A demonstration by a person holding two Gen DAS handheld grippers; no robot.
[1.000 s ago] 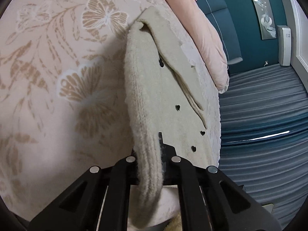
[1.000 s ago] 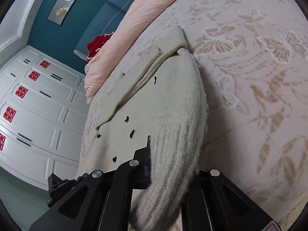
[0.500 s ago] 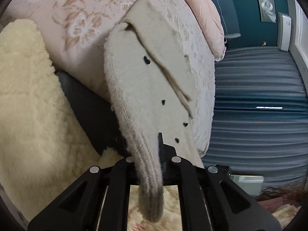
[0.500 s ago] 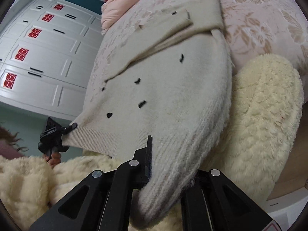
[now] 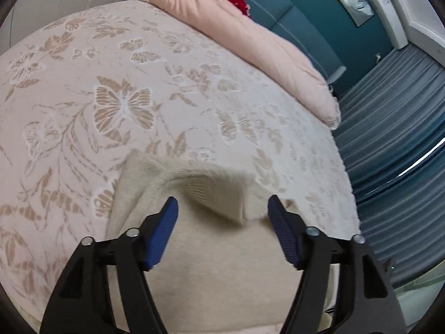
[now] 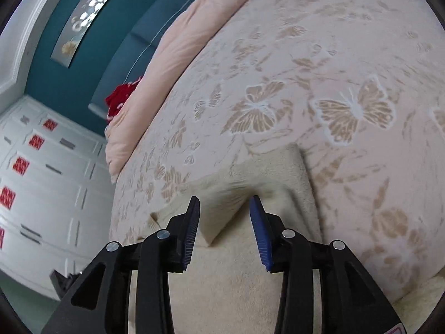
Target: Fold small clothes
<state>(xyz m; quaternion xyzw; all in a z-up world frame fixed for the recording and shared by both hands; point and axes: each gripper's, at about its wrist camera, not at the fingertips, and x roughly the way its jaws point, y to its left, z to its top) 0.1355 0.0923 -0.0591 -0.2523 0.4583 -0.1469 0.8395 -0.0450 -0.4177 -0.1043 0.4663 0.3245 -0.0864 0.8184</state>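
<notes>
We hold both tongs released over a cream knitted sweater (image 5: pixel 211 264) that lies on the bed (image 5: pixel 83 83), near its close edge. The left tongs (image 5: pixel 222 208) stand wide apart with nothing between the blue ribbed pads (image 5: pixel 162 233); the right tongs (image 6: pixel 224 208) are parted more narrowly, and they too grip nothing. The relation that matters for our next move is this: the garment sits directly under and just ahead of both tongs, its folded far edge running across our line of sight, left to right, so its long axis seems to lie crosswise to the fingers. In the left view a flap with ribbed knit stands up slightly between the pads, with a sharp corner pointing toward us. In the right view a similar corner rises between the fingers. We judge each hand about equally near its own end of the fold, so neither has the advantage.

The knit looks thick, soft and fuzzy, likely to hold a loose crease rather than a crisp one. The bedspread is pale pink with raised tan butterflies and leaves, a textured weave that should keep the sweater from sliding. A smooth peach quilt (image 5: pixel 250 36) lies bunched well beyond, against a teal headboard (image 6: pixel 116 44)
</notes>
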